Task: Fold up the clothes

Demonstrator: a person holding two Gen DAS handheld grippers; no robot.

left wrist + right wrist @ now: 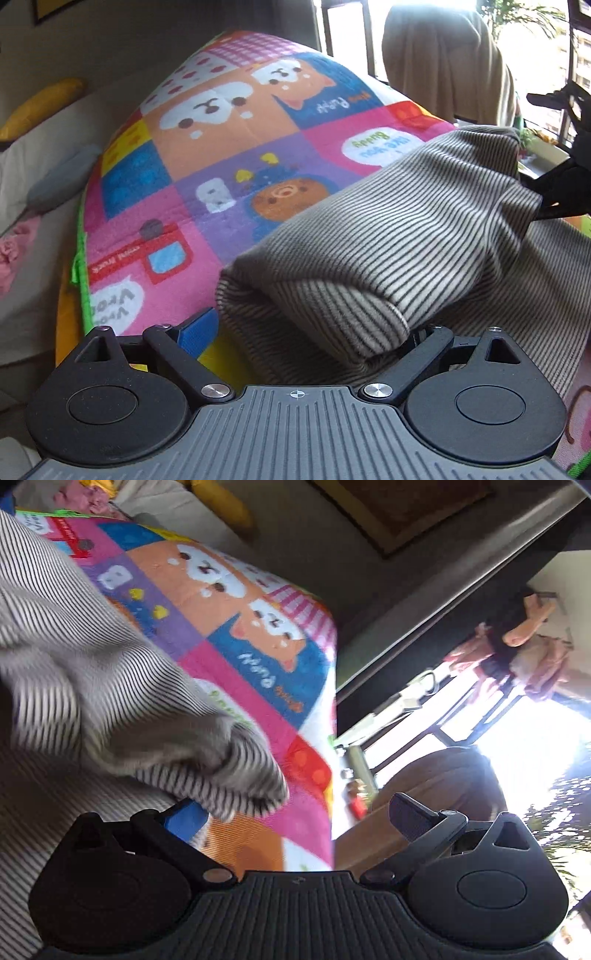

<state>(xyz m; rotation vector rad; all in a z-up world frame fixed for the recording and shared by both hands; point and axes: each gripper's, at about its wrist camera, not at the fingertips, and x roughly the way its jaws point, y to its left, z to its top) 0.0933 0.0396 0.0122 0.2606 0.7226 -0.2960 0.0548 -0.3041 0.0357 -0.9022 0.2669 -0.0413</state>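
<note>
**Striped top lifted mid-fold above the cartoon play mat**

A grey-and-white striped knit garment (388, 251) is raised in a soft, rolled fold over the near right part of a colourful cartoon play mat (221, 155), with more of the same cloth lying flat beneath it toward the mat's near edge. The fold's long axis runs from the left gripper (295, 332) diagonally up and away to the right, where the right gripper (554, 192) shows as a dark shape at the fold's far end.

In the left wrist view the fingers stand wide apart; the blue pad of the left finger (195, 328) is bare, and the cloth bunches against the right finger. Whether anything is actually pinched there cannot be told, since the fabric hides the contact.

In the right wrist view the right gripper (295, 812) has its fingers spread as well. A blurred corner of the garment (221, 760) drapes over the blue-padded finger (184, 818), while the other finger (410, 814) stands clear in open air, so no firm grip shows.

The cloth lies straight ahead of the left gripper and up to the left of the right one. Judging from this, the fold is partway over; the roll probably needs carrying toward the mat's far side and laying flat, and loose cloth may slide off.
</note>
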